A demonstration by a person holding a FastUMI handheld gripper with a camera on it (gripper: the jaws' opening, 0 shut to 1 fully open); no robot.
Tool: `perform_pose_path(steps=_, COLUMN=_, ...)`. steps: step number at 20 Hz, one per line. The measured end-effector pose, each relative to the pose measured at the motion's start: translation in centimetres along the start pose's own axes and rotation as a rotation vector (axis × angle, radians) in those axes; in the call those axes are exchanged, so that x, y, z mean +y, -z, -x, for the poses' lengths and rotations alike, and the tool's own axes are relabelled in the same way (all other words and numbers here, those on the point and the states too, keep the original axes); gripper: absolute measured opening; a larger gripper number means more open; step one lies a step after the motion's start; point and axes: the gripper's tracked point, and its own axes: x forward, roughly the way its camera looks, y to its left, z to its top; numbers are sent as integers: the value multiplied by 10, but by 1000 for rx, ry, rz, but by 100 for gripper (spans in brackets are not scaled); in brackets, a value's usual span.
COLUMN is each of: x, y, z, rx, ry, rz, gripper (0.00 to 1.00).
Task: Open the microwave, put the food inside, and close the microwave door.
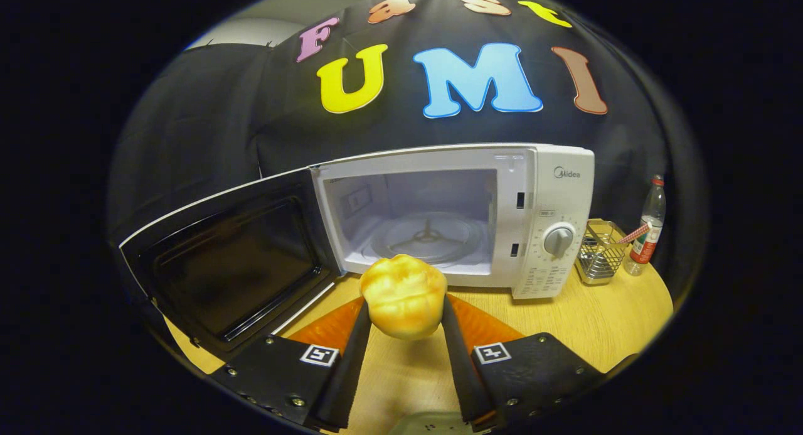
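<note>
One bun (403, 295) pinched in gripper (403, 312), one open microwave (552, 190) beyond

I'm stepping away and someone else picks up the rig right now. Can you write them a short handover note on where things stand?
Tool: shut on the bread roll, one finger on each side, held above the wooden table.
Microwave: just beyond the roll, its door swung wide open to the left. The glass turntable inside is bare.
Done: door opened, food picked up.
Left: carry the roll forward into the cavity, set it on the turntable, release, back out, then swing the door shut.
A wire basket and a bottle stand right of the microwave, out of the path.
</note>
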Motion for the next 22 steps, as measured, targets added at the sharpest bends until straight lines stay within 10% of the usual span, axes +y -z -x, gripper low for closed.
perform_pose_path(steps=13, x=5, y=-24, z=-112, rx=-19, ry=68, rz=7, gripper=64)
perform_pose_path(steps=22, x=18, y=-46, z=-167, rx=-91, ry=70, rz=-475, gripper=64)
